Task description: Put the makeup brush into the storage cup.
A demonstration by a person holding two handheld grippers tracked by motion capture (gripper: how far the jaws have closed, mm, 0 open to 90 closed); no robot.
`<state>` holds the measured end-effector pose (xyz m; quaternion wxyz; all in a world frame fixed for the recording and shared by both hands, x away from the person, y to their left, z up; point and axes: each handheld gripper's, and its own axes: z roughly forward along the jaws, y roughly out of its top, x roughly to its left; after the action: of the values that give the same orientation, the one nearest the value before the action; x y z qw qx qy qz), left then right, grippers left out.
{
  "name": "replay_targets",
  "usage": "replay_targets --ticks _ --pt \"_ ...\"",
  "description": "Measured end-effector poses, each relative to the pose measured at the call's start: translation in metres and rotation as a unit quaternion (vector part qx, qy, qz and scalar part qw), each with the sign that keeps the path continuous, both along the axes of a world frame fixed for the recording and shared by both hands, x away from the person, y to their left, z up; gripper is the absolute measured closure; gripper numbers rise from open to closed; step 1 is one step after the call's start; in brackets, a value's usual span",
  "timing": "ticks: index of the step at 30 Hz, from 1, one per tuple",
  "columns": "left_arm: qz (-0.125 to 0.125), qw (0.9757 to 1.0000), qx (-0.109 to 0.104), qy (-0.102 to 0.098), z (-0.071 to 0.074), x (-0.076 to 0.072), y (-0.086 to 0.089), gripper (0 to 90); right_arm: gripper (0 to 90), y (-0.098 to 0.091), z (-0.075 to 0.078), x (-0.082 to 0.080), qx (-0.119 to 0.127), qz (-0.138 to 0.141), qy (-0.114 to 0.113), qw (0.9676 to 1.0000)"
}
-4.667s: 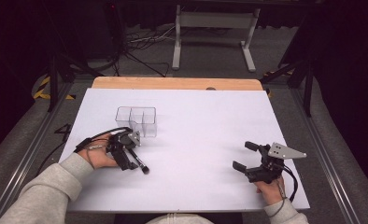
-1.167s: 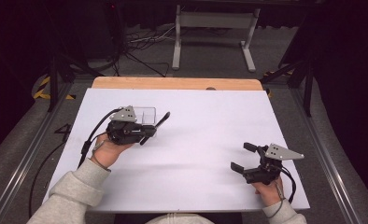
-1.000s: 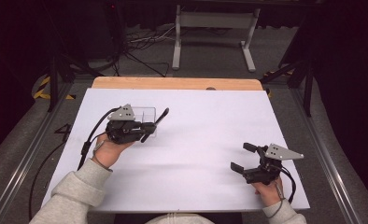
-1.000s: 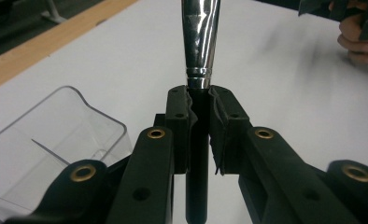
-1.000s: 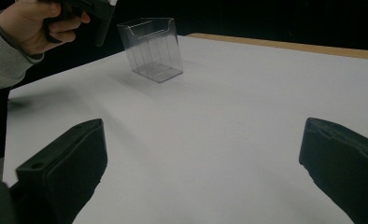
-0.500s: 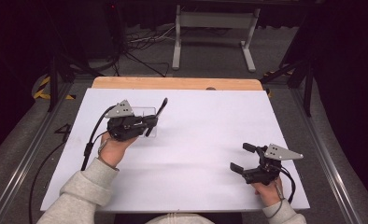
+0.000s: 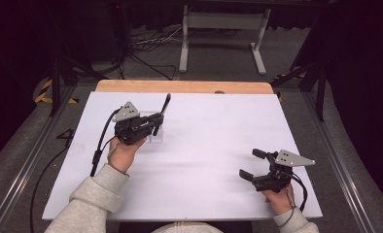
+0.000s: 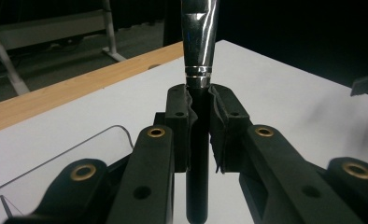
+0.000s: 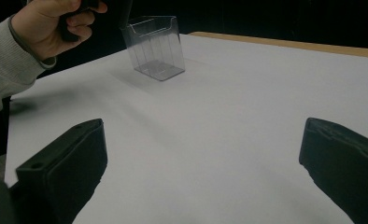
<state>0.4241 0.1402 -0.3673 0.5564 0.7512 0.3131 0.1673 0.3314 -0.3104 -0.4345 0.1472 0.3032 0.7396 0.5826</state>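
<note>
My left gripper (image 7: 155, 124) is shut on a black brush (image 7: 165, 107) with a silver ferrule, held over the left half of the white table. In the left gripper view the pads (image 8: 181, 122) clamp the handle and the brush (image 8: 199, 42) rises straight up between them. A clear plastic compartment box (image 7: 154, 138) stands on the table just below this gripper, and in the right gripper view the box (image 9: 156, 45) sits beside the left hand (image 9: 51, 23). My right gripper (image 7: 250, 163) rests at the near right, open, with nothing between its fingers (image 9: 65, 163).
The white sheet (image 7: 209, 141) covers the table, with a wooden strip (image 7: 180, 86) along its far edge. Beyond it stand a metal frame (image 7: 223, 29) and cables on the dark floor. Black rails run along both sides.
The left hand has lifted the brush off the table and brought it over the clear box. In the last second the brush tipped more upright. The right gripper has stayed still.
</note>
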Motion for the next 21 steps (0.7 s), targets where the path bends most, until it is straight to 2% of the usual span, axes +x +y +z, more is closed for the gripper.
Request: replay_targets --ticks 8,16,21 --pt "0.036 0.9993 -0.014 0.0 -0.003 0.004 -0.004 78.5 1.5 0.0 0.0 0.0 -0.002 0.001 -0.001 1.0" --pt "0.081 0.9963 -0.028 0.004 -0.005 0.009 -0.005 78.4 1.5 0.0 0.0 0.0 -0.002 0.002 -0.003 1.0" --pt "0.094 0.9951 -0.03 0.006 -0.007 0.011 -0.006 78.4 1.5 0.0 0.0 0.0 -0.002 0.002 -0.003 1.0"
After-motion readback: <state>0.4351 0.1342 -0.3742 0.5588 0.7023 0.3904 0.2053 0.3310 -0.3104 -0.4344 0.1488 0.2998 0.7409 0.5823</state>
